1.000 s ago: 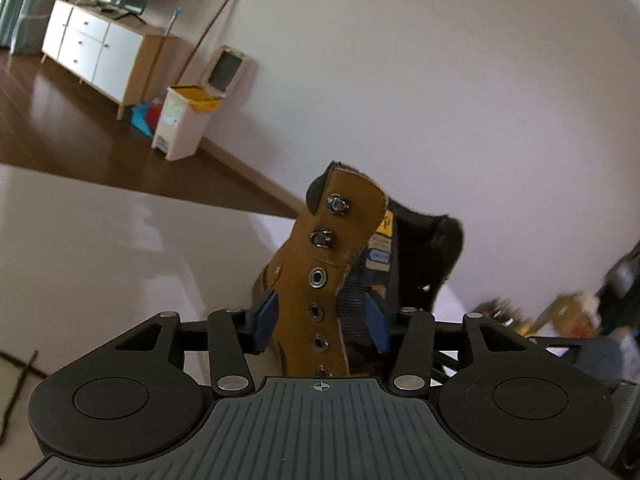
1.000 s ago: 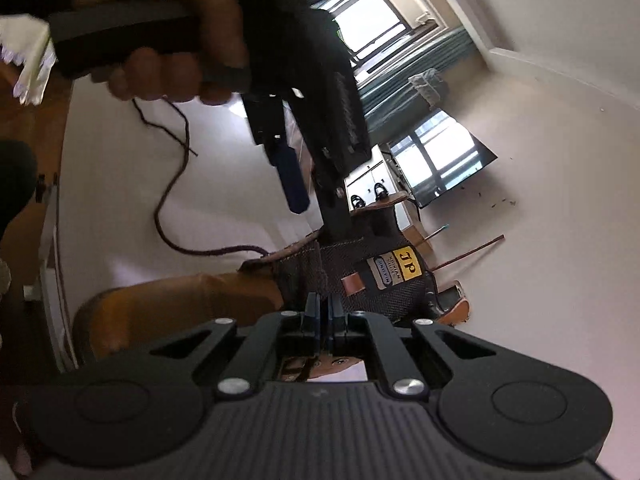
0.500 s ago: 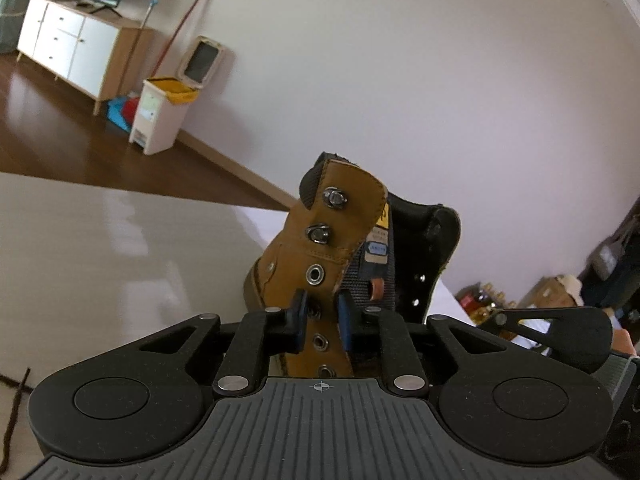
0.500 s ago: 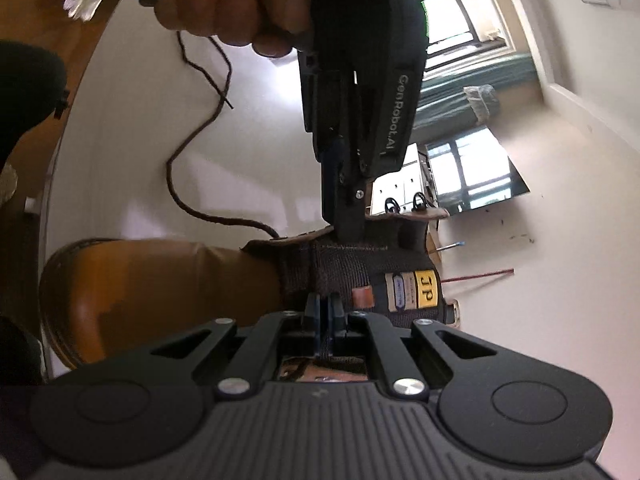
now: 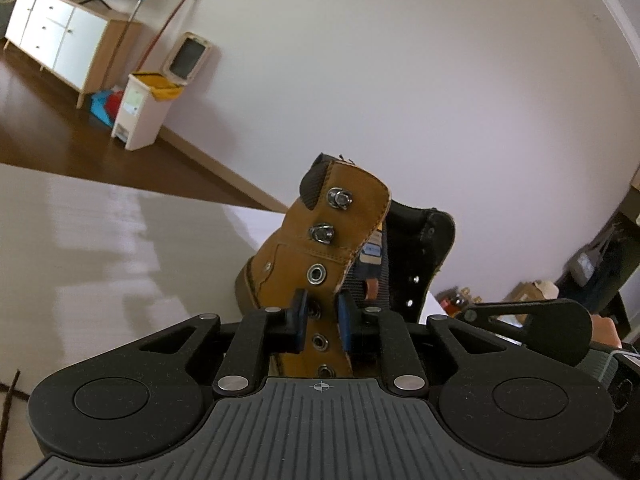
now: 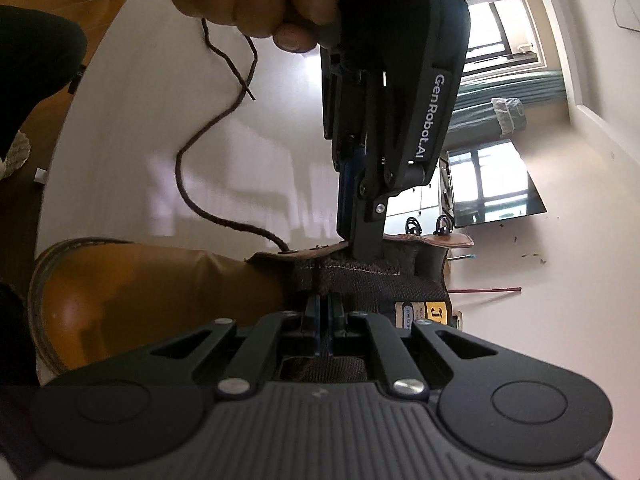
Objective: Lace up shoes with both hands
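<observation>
A tan lace-up boot stands on the white table. My left gripper is shut on the boot's eyelet flap, with one blue pad on each side below the open eyelets. In the right wrist view the same gripper comes down from a hand onto the flap's edge. My right gripper is shut right against the dark tongue; I cannot tell if anything is pinched. A dark brown lace runs from a low eyelet across the table.
A loose lace end lies at the table's near left edge. Beyond the table are wooden floor, a white bin and a white cabinet. A dark-clothed limb is at the left of the right wrist view.
The left gripper's jaws were wide apart around the flap and have closed onto it. The right gripper has rolled and come a little closer to the tongue, staying shut.
</observation>
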`<action>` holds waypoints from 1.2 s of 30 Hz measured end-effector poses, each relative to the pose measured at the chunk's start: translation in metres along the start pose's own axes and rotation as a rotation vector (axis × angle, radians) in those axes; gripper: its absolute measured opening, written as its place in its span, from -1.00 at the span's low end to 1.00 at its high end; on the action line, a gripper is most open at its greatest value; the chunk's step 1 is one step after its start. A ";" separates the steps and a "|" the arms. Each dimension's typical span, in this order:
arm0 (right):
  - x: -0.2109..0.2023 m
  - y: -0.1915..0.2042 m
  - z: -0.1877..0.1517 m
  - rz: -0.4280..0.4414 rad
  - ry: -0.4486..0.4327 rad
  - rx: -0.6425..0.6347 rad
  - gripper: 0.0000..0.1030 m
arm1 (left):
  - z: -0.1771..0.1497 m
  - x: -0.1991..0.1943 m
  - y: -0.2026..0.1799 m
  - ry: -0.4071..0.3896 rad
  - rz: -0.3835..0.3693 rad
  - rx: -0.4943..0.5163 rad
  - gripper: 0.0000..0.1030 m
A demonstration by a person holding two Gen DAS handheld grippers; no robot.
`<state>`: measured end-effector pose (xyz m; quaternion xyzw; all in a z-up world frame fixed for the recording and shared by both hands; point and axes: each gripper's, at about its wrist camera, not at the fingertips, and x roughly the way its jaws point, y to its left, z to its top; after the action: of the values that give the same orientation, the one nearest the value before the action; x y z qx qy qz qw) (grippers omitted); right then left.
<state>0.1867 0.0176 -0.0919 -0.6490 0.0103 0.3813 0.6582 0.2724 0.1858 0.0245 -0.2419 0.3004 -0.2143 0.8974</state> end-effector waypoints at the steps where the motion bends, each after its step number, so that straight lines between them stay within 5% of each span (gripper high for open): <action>1: 0.001 0.000 0.001 -0.001 0.001 -0.001 -0.91 | 0.000 0.000 0.000 0.000 -0.002 0.000 -0.67; 14: -0.006 0.000 0.013 0.063 0.078 -0.111 -0.91 | 0.001 0.003 0.001 0.011 -0.016 0.034 -0.67; 27: -0.013 -0.004 0.008 0.028 0.040 -0.039 -0.87 | 0.000 0.001 0.008 0.010 -0.039 0.024 -0.65; 36: -0.034 -0.004 -0.007 -0.030 -0.018 0.046 -0.49 | 0.001 0.000 0.008 0.011 -0.041 0.025 -0.61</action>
<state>0.1680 -0.0048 -0.0718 -0.6302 0.0034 0.3771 0.6787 0.2747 0.1927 0.0204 -0.2357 0.2976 -0.2375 0.8941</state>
